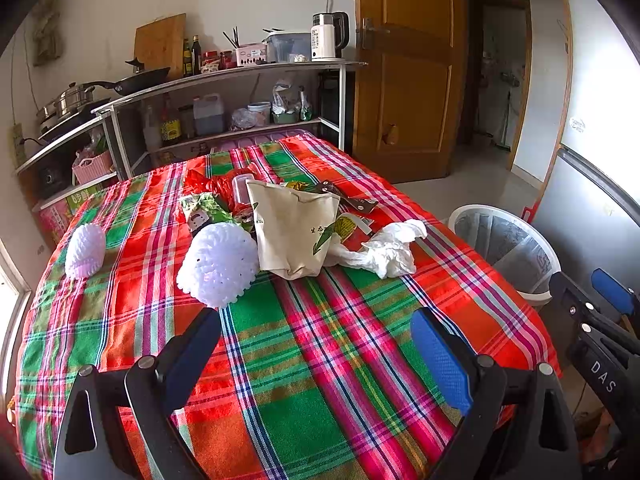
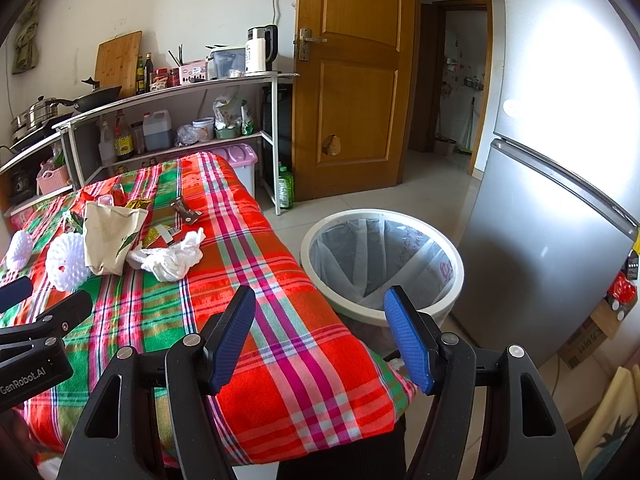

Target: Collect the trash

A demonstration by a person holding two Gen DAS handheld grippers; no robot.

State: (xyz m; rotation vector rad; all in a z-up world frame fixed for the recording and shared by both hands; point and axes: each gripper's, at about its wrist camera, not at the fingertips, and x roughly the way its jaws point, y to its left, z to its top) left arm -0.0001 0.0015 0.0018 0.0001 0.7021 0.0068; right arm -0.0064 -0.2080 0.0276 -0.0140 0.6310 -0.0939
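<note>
While both grippers hang over the near edge of the plaid tablecloth [image 1: 320, 360], neither holds anything. Left gripper [image 1: 316, 356]: fingers spread wide, empty, pointing across the table at the trash pile. Right gripper [image 2: 320, 338]: fingers likewise spread wide, empty, over the table's right corner, with the bin just beyond its right finger.

Count on the cloth:
- two white foam fruit nets [image 1: 219, 264], one just left of the bag, the other apart toward the left edge
- one beige paper bag [image 1: 294, 230], mouth tilted up and away
- one crumpled white tissue [image 1: 384, 250], touching the bag's right side; long axis runs left to right, the bunched end toward the bin side
- one dark wrapper [image 1: 348, 196] behind the bag, lying long and diagonal
- several more snack wrappers, green, red and yellow, heaped behind and beside the bag; exact number cannot be told
- one clear lidded tub [image 1: 242, 188] among them

One white waste bin [image 2: 380, 264] with a clear liner stands on the floor just beside the table's right edge, between table and fridge [image 2: 540, 240].
</note>
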